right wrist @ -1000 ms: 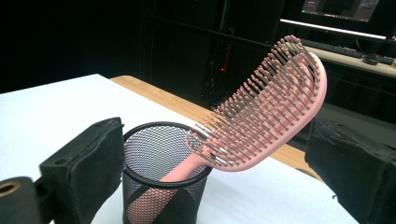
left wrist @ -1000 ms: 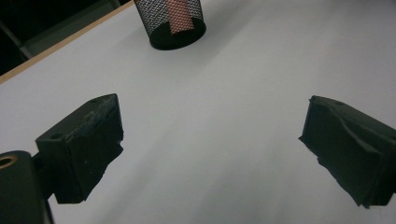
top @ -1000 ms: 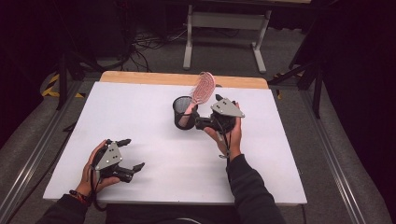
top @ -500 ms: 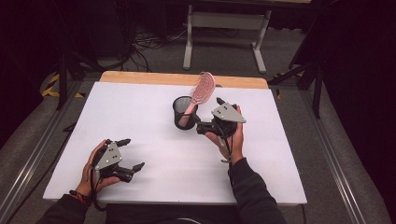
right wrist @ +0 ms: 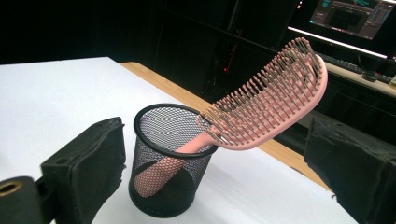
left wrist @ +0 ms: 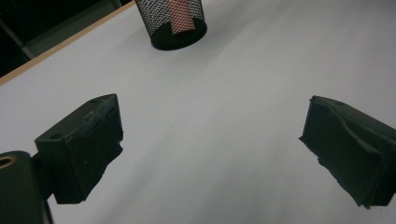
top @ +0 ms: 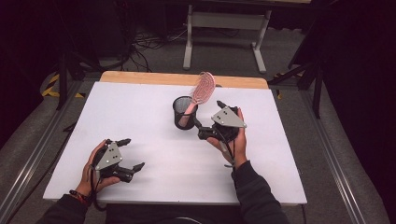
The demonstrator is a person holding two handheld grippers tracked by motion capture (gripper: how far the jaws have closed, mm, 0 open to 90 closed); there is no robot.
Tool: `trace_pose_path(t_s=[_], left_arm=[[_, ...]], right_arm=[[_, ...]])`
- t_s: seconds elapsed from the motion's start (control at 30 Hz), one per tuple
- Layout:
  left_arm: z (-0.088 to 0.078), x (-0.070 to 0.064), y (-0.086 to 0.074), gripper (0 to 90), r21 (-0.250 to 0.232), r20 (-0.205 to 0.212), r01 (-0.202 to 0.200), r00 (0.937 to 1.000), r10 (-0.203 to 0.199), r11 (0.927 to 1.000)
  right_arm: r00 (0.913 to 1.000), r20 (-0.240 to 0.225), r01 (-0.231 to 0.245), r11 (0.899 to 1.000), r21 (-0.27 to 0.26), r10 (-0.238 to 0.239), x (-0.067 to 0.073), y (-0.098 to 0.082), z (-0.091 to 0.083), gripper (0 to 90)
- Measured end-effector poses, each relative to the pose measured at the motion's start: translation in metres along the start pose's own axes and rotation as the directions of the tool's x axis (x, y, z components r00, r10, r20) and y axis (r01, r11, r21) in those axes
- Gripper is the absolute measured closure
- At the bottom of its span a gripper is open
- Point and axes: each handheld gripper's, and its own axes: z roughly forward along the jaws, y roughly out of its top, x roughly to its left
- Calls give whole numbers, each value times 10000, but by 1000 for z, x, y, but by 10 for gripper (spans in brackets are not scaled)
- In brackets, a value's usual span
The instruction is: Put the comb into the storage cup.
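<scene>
Dim room, grey floor [top: 299, 116], perhaps carpeted.

Pink hairbrush [top: 201, 91] handle-down, leaning in black mesh cup [top: 184, 114].

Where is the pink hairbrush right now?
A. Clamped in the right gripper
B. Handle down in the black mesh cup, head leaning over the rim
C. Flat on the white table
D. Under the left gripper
B: the pink hairbrush stands handle down in the black mesh cup, its bristled head leaning over the rim, while the right gripper is open around it.

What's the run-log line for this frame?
pink hairbrush: handle down in black mesh cup, leaning on rim | right gripper: open, beside cup | left gripper: open, near table front edge
</scene>
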Motion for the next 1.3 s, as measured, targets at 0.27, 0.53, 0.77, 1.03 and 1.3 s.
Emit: trace_pose_path(t_s=[0.27,0.53,0.77,1.03,1.3], left_arm=[[0,0,0,59,10,11,-17,10000,17,10000],[0,0,0,59,-3,31,-10,10000,10,10000],[0,0,0,59,16,56,-23,10000,23,10000],[0,0,0,59,15,53,-31,10000,31,10000],[1,0,0,59,38,95,-11,10000,11,10000]], right_arm=[[9999,-129,102,9999,-91,-103,0,1,-6,60],[9996,-191,210,9997,-112,-212,1,1,-11,61],[9991,-265,322,9993,-181,-326,2,3,-18,64],[9982,-364,476,9987,-194,-483,1,3,-23,67],[9973,-376,616,9978,-232,-624,1,2,-27,67]])
